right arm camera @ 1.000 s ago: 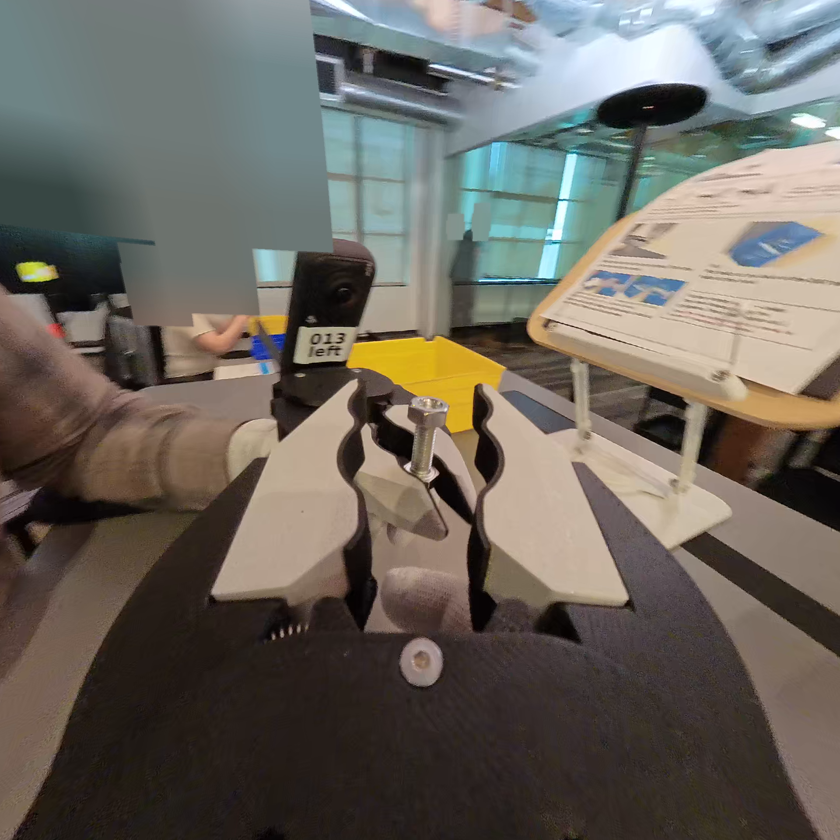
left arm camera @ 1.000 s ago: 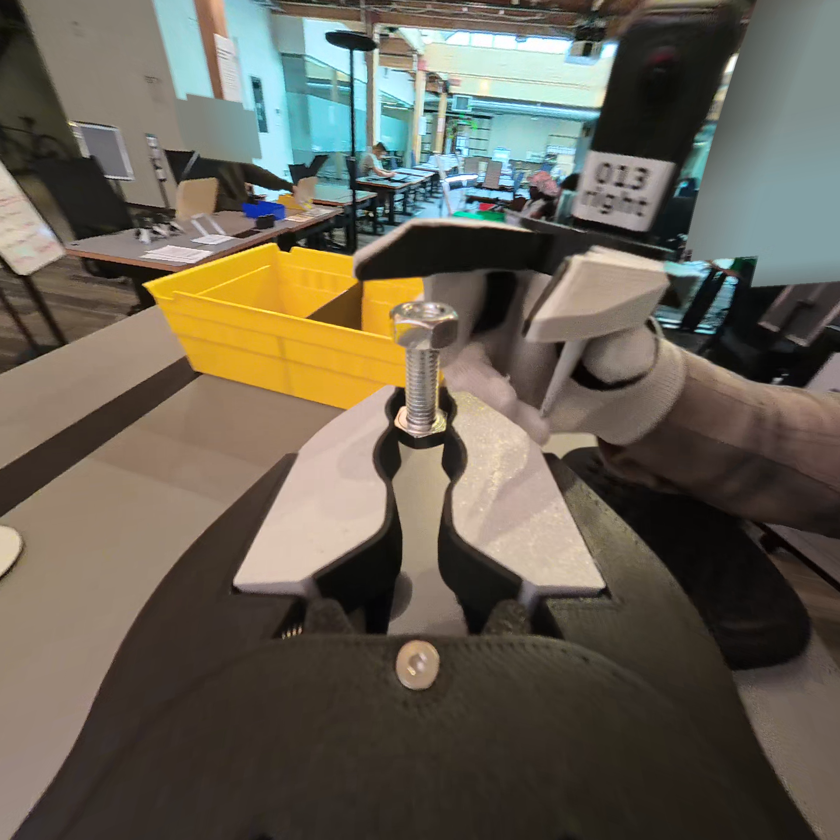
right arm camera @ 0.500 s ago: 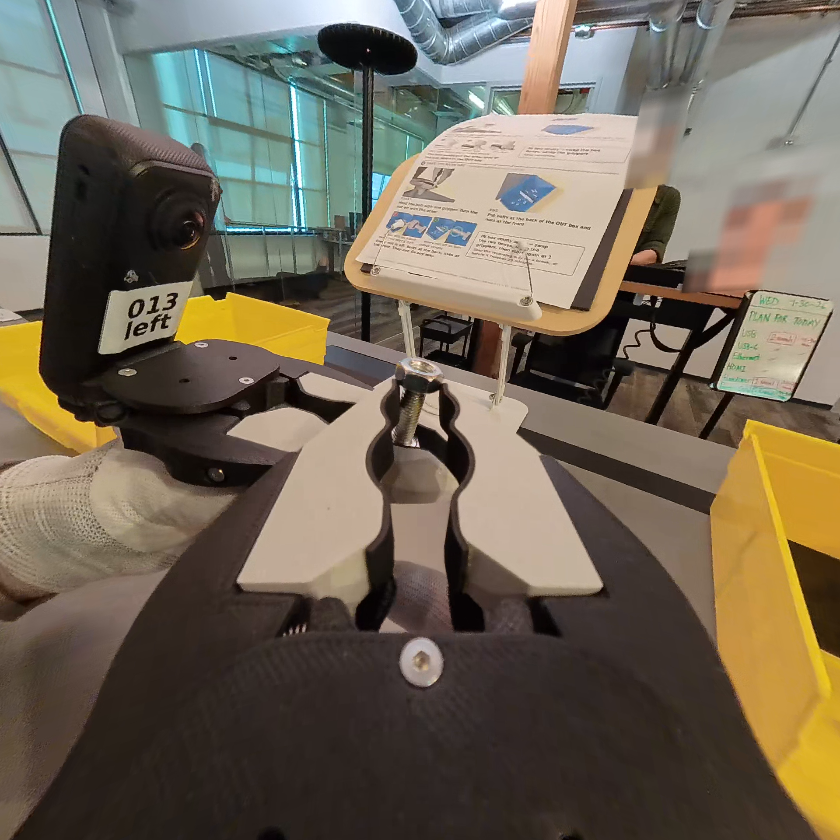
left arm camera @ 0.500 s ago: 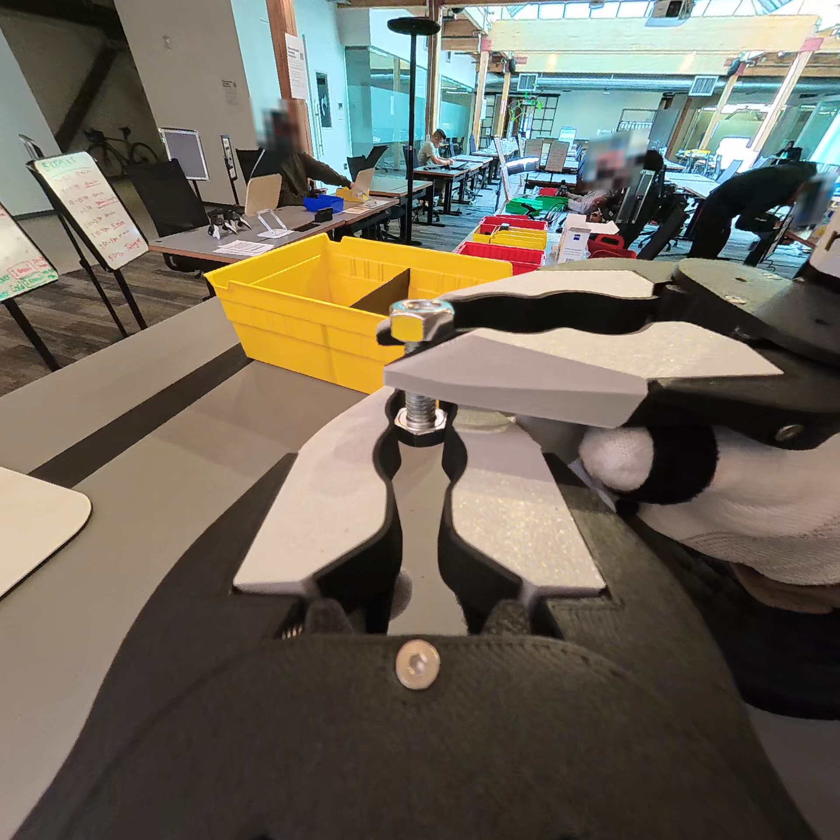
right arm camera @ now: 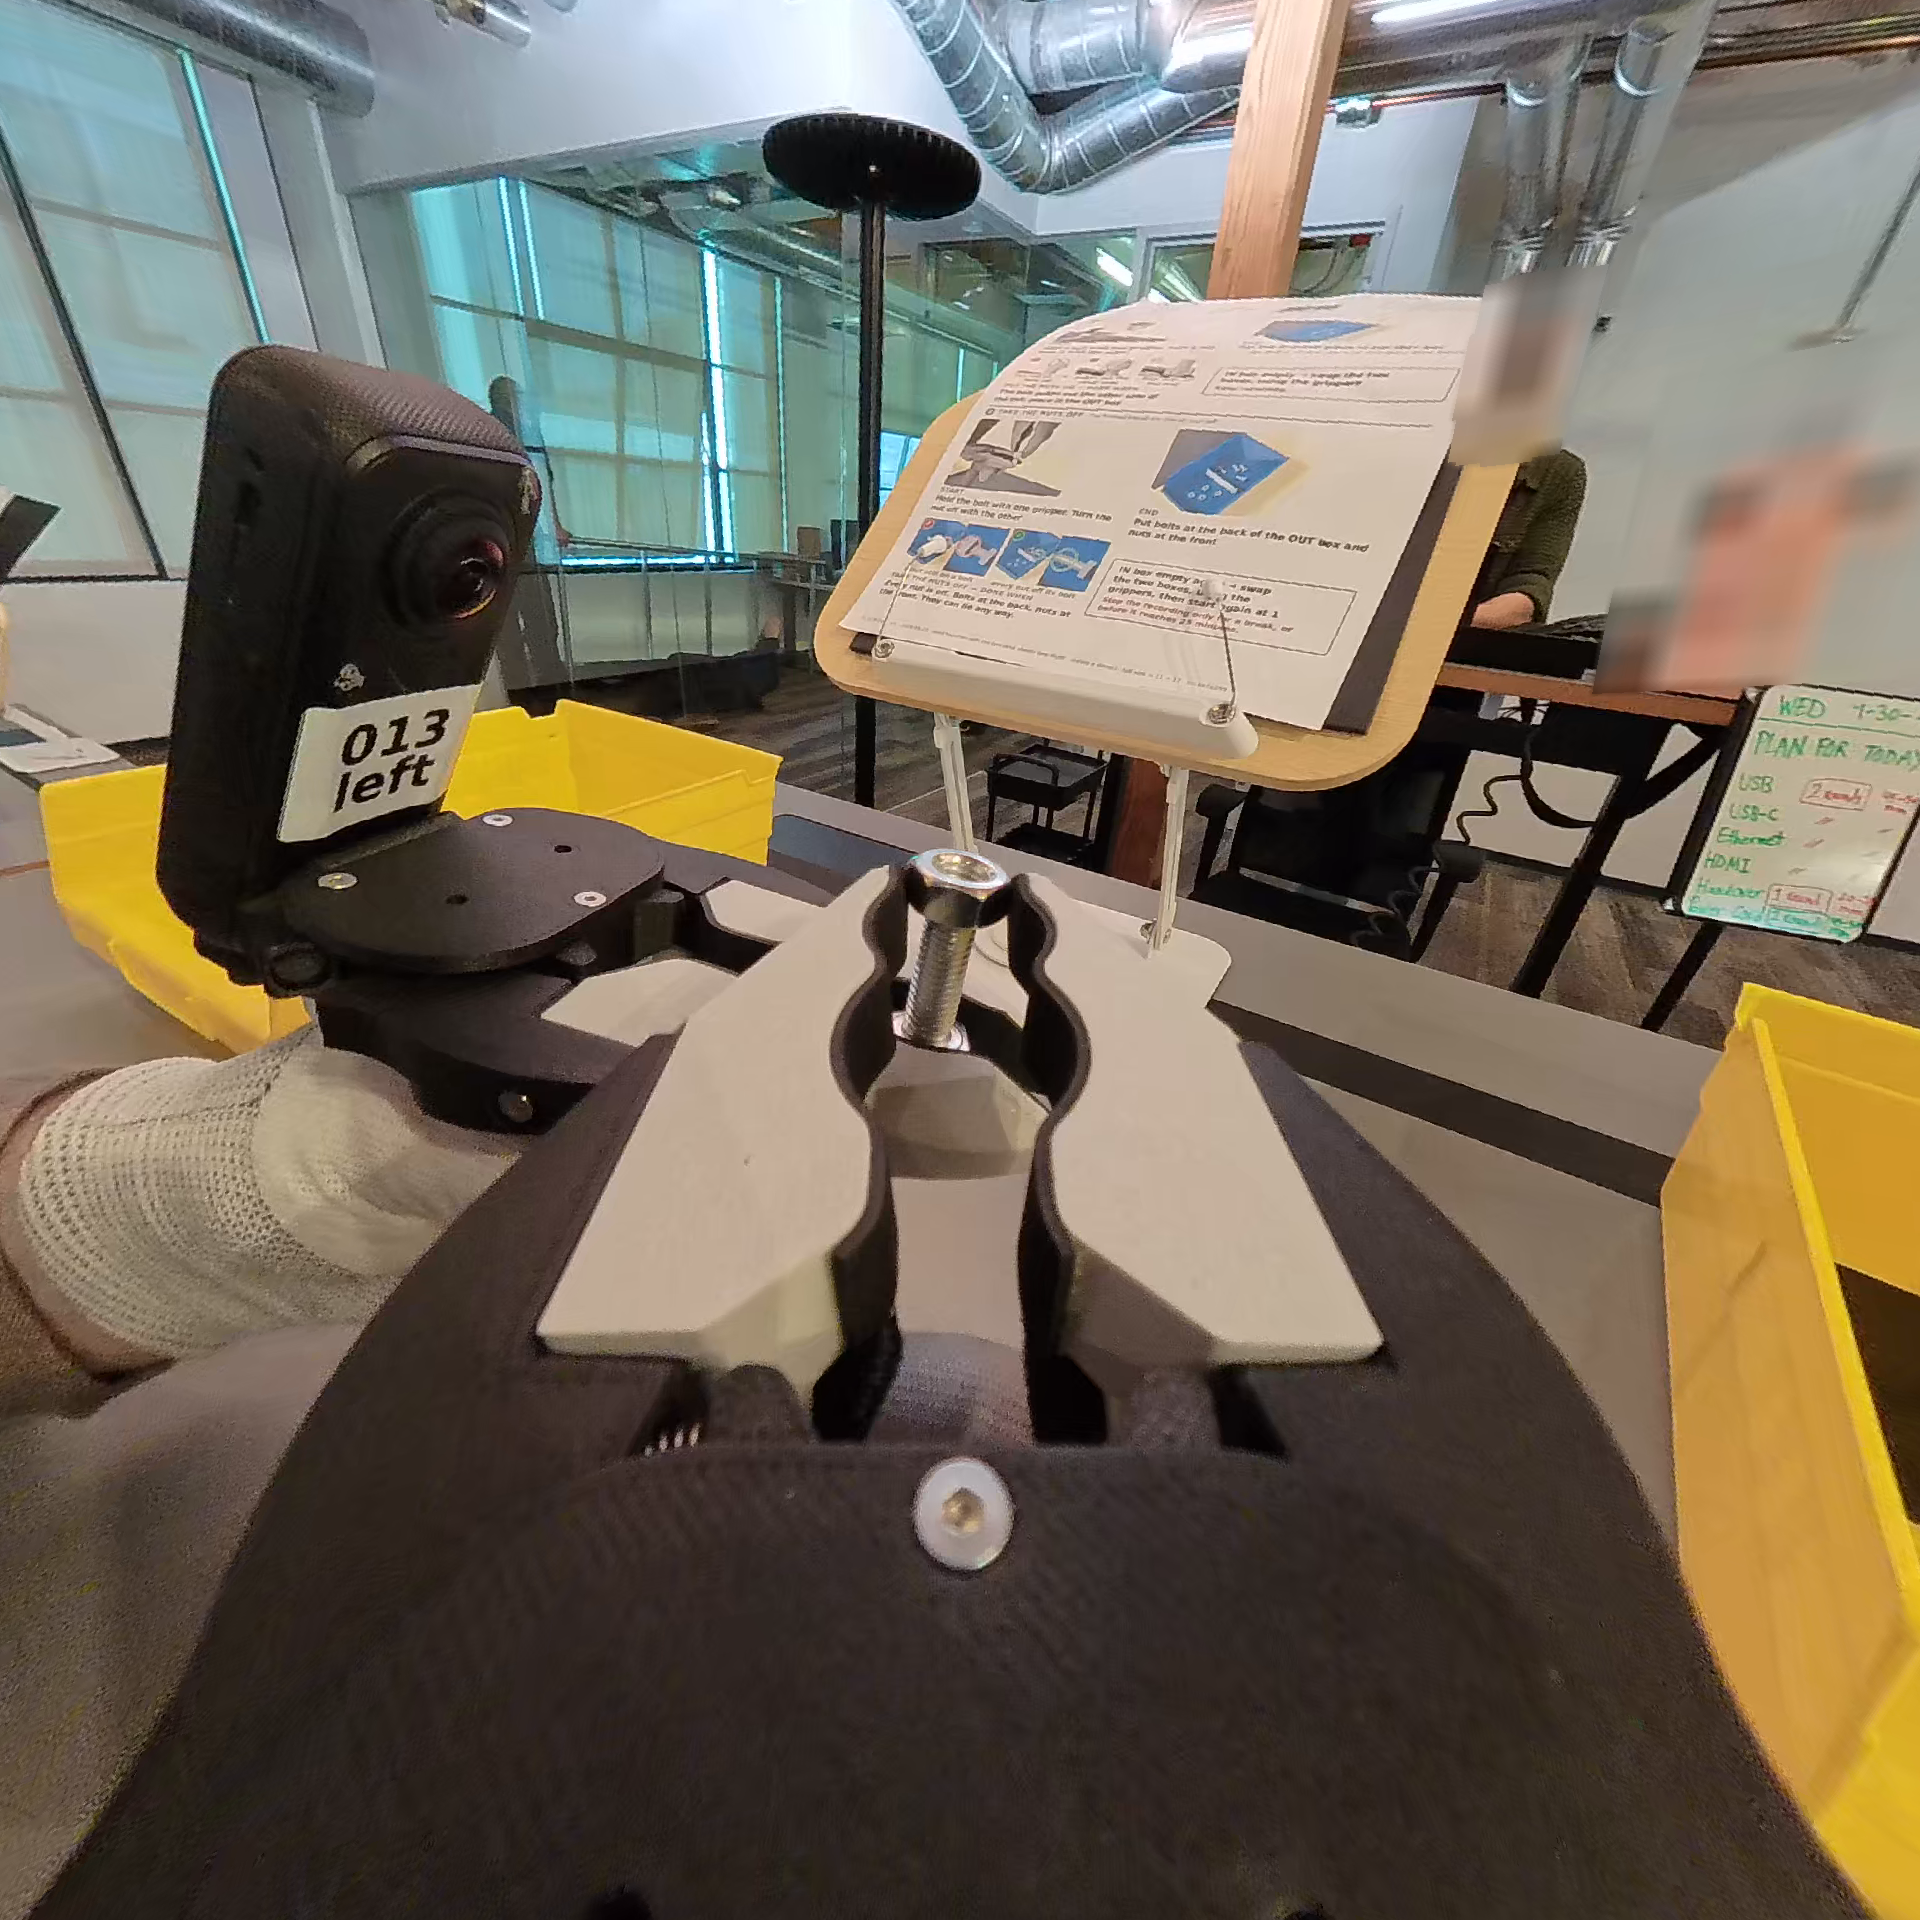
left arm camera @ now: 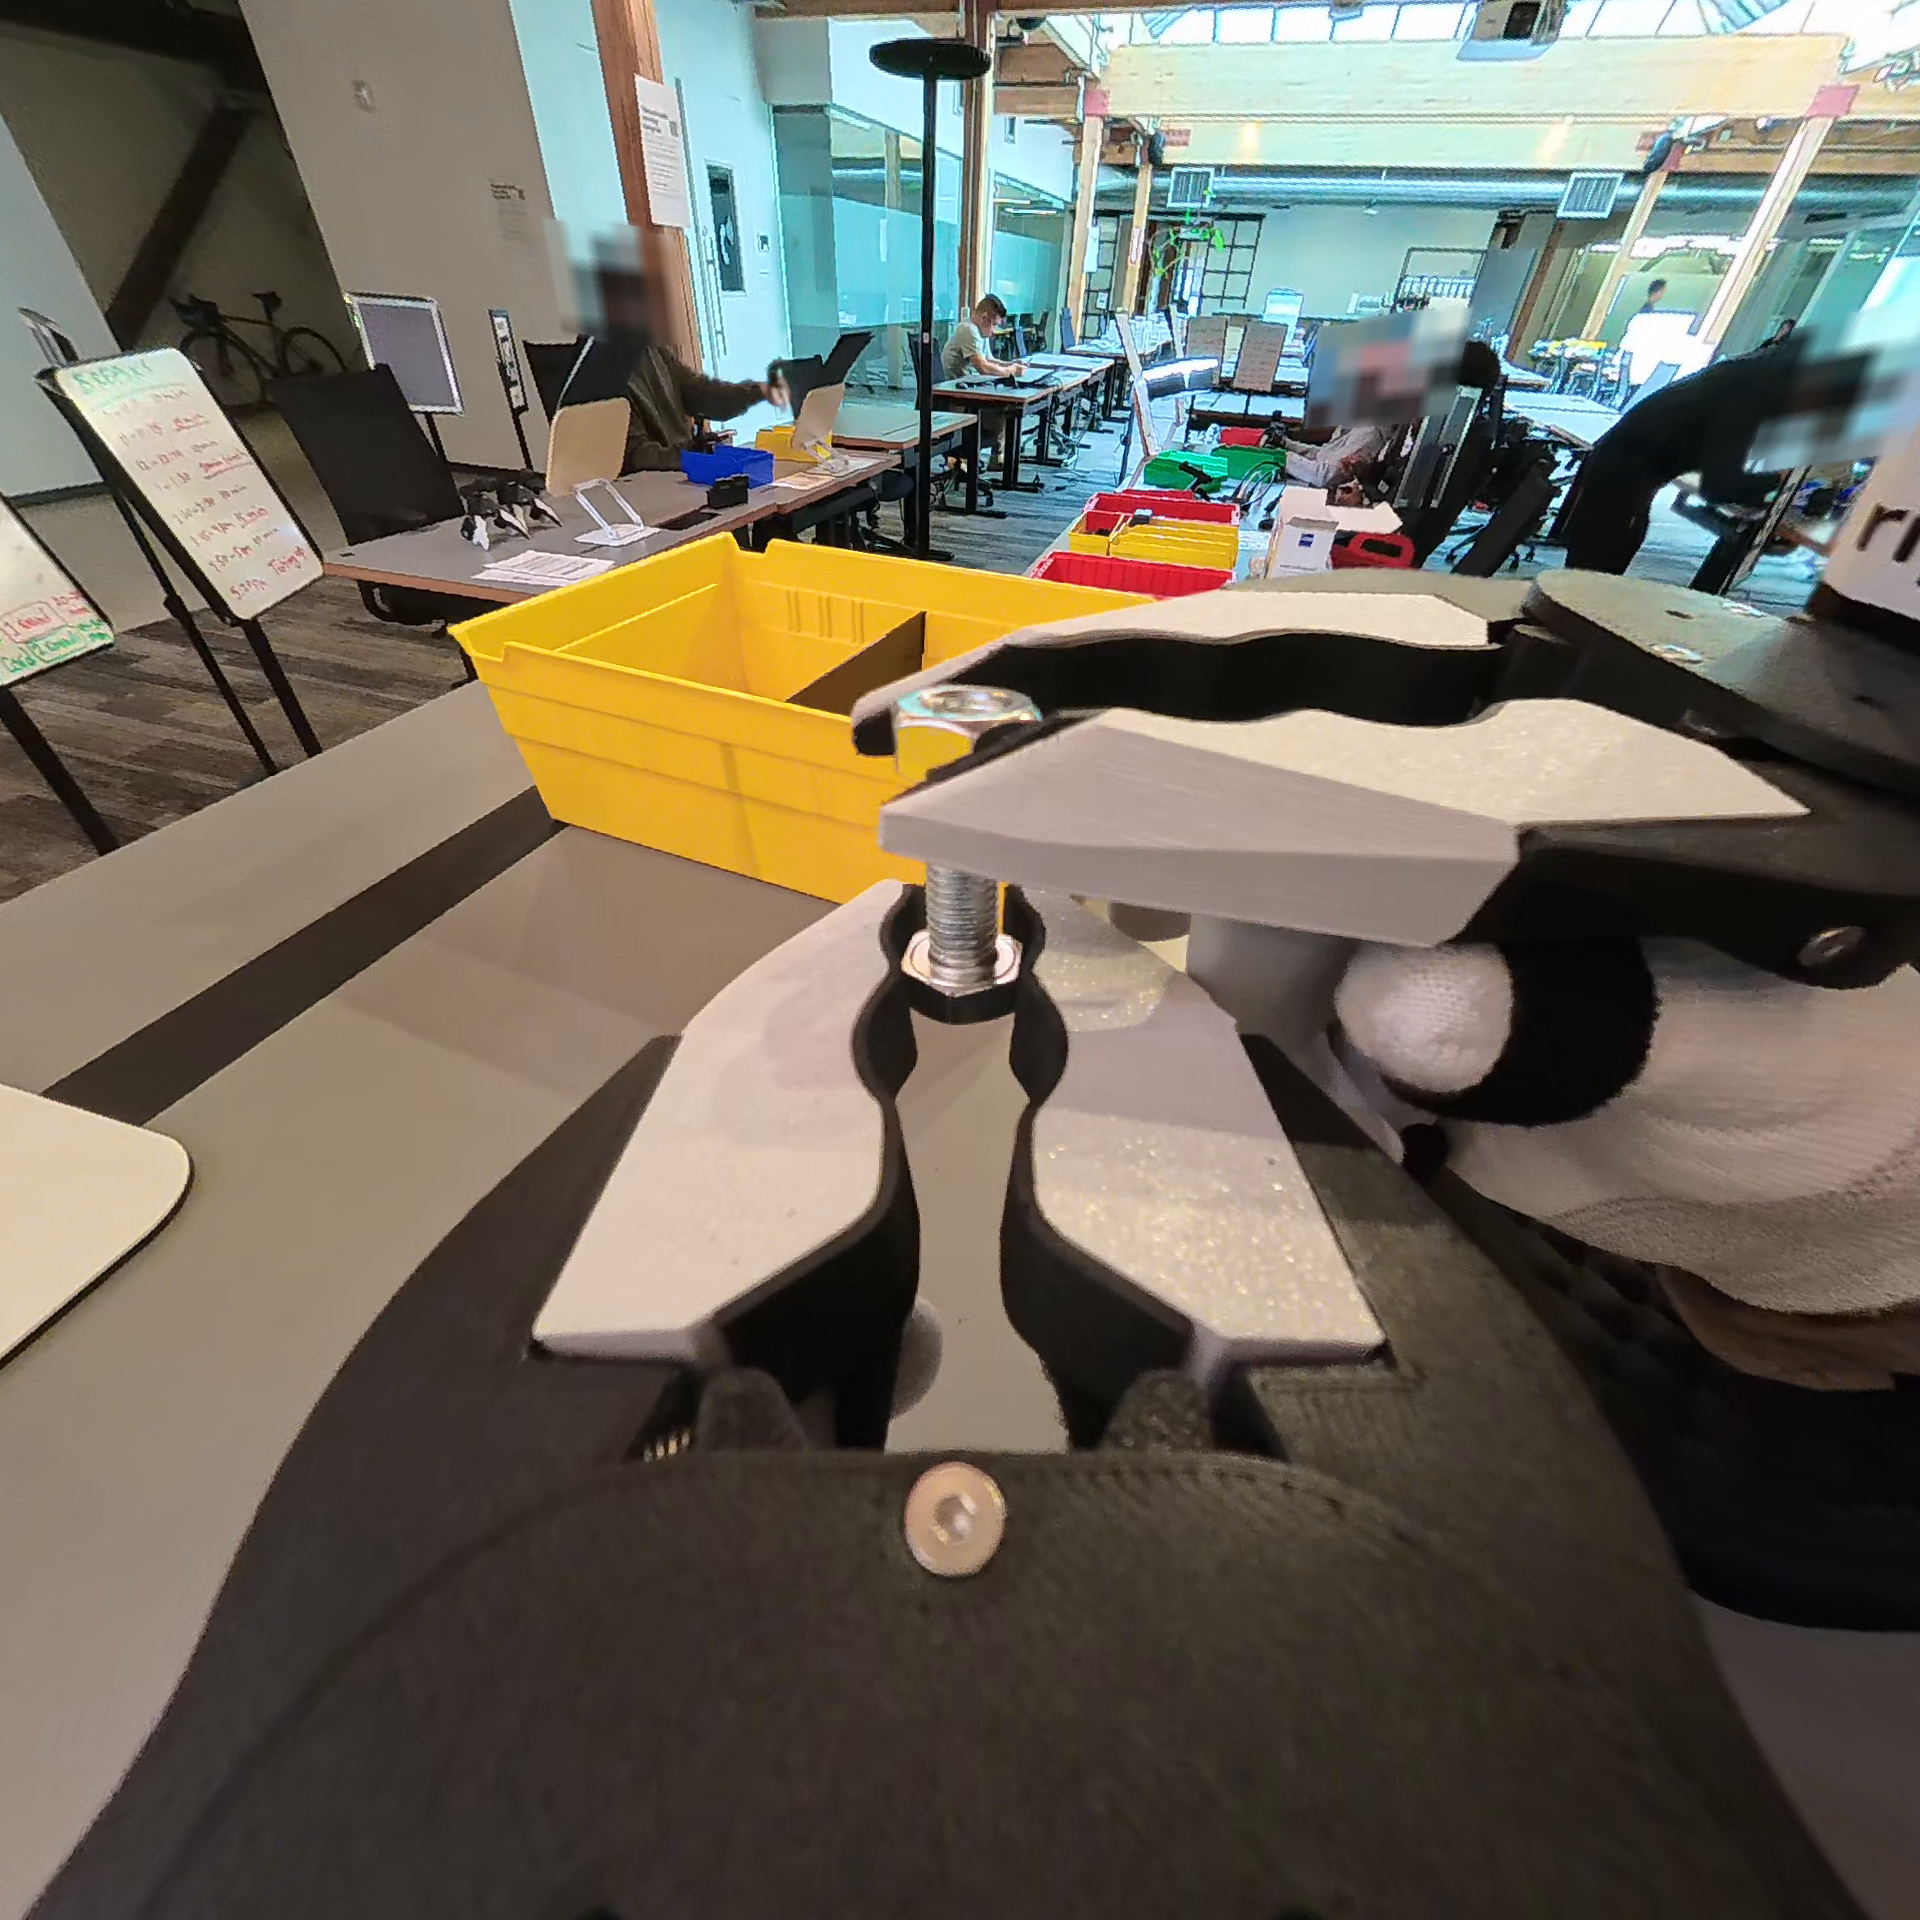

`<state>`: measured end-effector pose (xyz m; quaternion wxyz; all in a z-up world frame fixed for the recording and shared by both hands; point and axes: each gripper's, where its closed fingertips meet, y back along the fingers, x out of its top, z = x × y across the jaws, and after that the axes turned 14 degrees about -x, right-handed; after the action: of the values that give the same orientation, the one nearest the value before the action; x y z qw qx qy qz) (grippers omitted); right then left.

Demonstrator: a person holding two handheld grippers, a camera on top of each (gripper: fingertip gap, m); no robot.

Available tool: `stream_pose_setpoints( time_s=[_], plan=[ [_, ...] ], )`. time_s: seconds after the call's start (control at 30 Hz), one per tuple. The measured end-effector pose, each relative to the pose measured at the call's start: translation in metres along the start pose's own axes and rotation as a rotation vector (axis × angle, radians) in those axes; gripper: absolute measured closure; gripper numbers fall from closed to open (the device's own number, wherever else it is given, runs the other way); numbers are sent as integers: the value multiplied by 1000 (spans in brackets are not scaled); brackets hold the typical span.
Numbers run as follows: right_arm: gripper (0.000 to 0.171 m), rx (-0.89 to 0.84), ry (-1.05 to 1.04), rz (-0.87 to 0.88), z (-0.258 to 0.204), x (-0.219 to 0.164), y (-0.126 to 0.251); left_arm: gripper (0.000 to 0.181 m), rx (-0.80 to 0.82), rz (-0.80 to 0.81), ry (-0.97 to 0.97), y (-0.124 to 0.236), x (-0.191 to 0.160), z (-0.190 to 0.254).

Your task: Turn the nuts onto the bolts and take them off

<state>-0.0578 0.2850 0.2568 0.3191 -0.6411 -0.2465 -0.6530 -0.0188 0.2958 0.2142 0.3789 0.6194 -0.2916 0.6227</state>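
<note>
A silver bolt [left arm camera: 958, 914] stands upright over the grey table [left arm camera: 312, 1039]. My left gripper [left arm camera: 961, 971] is shut on its lower end, the hex head [left arm camera: 961, 964], in the notch at the fingertips. A hex nut [left arm camera: 961, 717] sits at the top of the thread. My right gripper [left arm camera: 904, 753] comes in from the right, lies level across the bolt, and is shut on that nut. In the right wrist view the nut [right arm camera: 956, 881] sits between my right gripper's [right arm camera: 956, 899] tips. The thread [right arm camera: 932, 987] runs down to the left gripper [right arm camera: 930, 1055] below.
A yellow divided bin [left arm camera: 665, 727] stands just behind the bolt. A second yellow bin [right arm camera: 1787, 1351] is at the right in the right wrist view. An instruction board on a white stand [right arm camera: 1143, 520] is behind the bolt there; its base plate [left arm camera: 62, 1195] lies left. One gripper's finger ends stand about 5 cm off the other's.
My right gripper was open around the bolt a second ago. It has shut on the nut and swung around the bolt's axis. The left gripper has kept its hold.
</note>
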Motion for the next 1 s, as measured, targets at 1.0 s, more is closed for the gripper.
stream_pose_setpoints(
  time_s=[1.0],
  plan=[
    [154, 1727, -184, 66, -34, 50, 103, 166, -748, 72, 94, 18, 36, 120]
  ],
)
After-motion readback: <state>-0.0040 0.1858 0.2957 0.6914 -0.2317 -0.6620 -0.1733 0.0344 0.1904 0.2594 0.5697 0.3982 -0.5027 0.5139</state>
